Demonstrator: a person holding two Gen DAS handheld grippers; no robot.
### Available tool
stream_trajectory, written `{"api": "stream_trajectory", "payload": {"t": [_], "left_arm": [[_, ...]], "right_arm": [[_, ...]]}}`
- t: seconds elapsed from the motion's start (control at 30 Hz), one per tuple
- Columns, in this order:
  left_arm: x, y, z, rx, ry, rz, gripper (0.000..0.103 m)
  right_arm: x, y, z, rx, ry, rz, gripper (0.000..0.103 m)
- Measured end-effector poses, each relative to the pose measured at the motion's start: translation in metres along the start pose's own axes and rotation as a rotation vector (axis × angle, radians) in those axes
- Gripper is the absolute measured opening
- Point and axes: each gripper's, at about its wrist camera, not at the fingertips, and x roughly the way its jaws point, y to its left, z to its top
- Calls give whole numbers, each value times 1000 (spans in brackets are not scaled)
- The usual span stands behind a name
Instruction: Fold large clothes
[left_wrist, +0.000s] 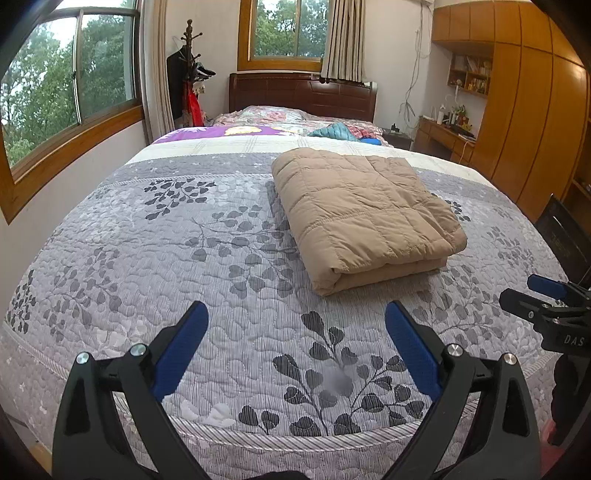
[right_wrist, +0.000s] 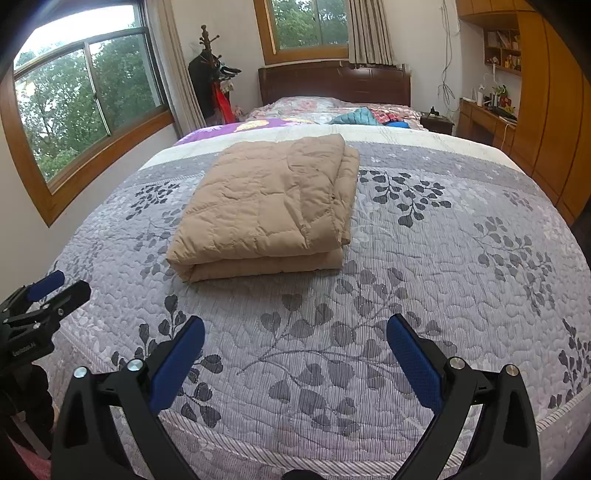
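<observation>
A tan quilted garment (left_wrist: 364, 212) lies folded into a thick rectangle on the grey leaf-patterned bedspread (left_wrist: 221, 295). It also shows in the right wrist view (right_wrist: 269, 210). My left gripper (left_wrist: 295, 332) is open and empty, held above the foot of the bed, well short of the folded piece. My right gripper (right_wrist: 295, 339) is open and empty too, also near the bed's foot edge. The right gripper shows at the right edge of the left wrist view (left_wrist: 546, 295). The left gripper shows at the left edge of the right wrist view (right_wrist: 48, 291).
A dark wooden headboard (left_wrist: 303, 94) stands at the far end, with pillows and a teal garment (left_wrist: 332, 131) below it. A coat rack (left_wrist: 188, 74) stands by the left window. Wooden wardrobes (left_wrist: 524, 92) and a desk line the right wall.
</observation>
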Motion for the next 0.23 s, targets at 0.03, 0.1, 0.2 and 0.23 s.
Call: {"api": "stream_trajectory", "payload": {"t": [0.03,0.1,0.2,0.23], "left_arm": [[0,0,0,0,0,0,96],[1,1,0,1,1,-2,96],[1,1,0,2,2,-2,96],[1,1,0,2,1,-1,96]], "right_arm": [[0,0,0,0,0,0,99],[0,0,0,-1,1,0,99],[0,0,0,-1,0,0,99],[0,0,0,-1,0,1,99]]}}
